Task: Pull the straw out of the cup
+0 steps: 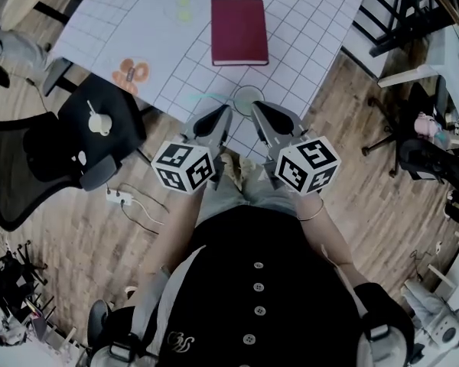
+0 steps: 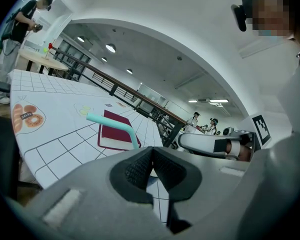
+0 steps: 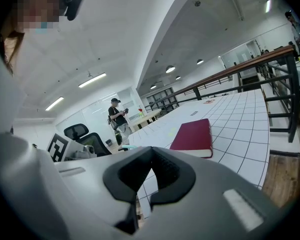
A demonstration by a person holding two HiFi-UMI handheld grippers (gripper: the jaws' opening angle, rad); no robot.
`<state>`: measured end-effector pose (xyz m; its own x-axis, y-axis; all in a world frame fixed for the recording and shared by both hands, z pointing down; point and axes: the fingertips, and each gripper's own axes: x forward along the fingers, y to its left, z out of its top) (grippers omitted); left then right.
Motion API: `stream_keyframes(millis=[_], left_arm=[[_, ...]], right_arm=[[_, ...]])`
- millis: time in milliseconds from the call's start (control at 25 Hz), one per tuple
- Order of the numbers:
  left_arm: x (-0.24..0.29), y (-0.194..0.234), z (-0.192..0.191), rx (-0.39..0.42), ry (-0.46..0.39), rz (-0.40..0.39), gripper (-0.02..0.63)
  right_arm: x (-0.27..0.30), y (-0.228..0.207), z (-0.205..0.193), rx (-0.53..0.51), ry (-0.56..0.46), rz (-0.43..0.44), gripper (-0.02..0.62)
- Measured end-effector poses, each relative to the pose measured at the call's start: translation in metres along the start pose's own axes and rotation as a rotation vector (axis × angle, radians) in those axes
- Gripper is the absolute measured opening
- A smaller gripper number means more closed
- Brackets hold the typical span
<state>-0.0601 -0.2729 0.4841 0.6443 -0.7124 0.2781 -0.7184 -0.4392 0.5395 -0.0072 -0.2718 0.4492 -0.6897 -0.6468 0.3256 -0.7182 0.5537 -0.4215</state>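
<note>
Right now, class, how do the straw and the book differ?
The straw is teal, thin and bent; the book is dark red, broad and flat. The straw stands in the cup near the front edge; the book lies farther back. Both are on the table.
</note>
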Motion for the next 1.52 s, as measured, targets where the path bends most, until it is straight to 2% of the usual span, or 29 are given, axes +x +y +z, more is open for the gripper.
stream_keyframes(millis=[320,400,520,640,840,1000,1520], left_arm=[[0.005,0.01,-0.009,-0.038,0.0,0.038,0.007],[0.006,0.011,-0.01,-0.043,0.003,0.043,0.033],[0.009,0.013,-0.013,-0.054,0.008,0.046,0.036],[0.013,0.015,-0.017,-0.073,0.009,0.053,0.087],[0.015,0.021,-0.015,-0.104,-0.025,0.068,0.124],[0.017,0.023,-0.011,-0.123,-0.051,0.061,0.124],[0.024,0.023,-0.001,-0.109,-0.072,0.022,0.123]], right_arm=[[0.005,-0.011,-0.006,0.019,0.016,0.0,-0.011],[0.006,-0.013,-0.006,0.021,0.017,0.0,-0.011],[0.005,-0.016,-0.009,0.028,0.024,-0.003,-0.011],[0.004,-0.02,-0.013,0.036,0.031,-0.006,-0.011],[0.004,-0.024,-0.019,0.045,0.04,-0.008,-0.011],[0.003,-0.025,-0.022,0.05,0.046,-0.008,-0.011],[0.001,-0.028,-0.026,0.059,0.055,-0.018,-0.011]])
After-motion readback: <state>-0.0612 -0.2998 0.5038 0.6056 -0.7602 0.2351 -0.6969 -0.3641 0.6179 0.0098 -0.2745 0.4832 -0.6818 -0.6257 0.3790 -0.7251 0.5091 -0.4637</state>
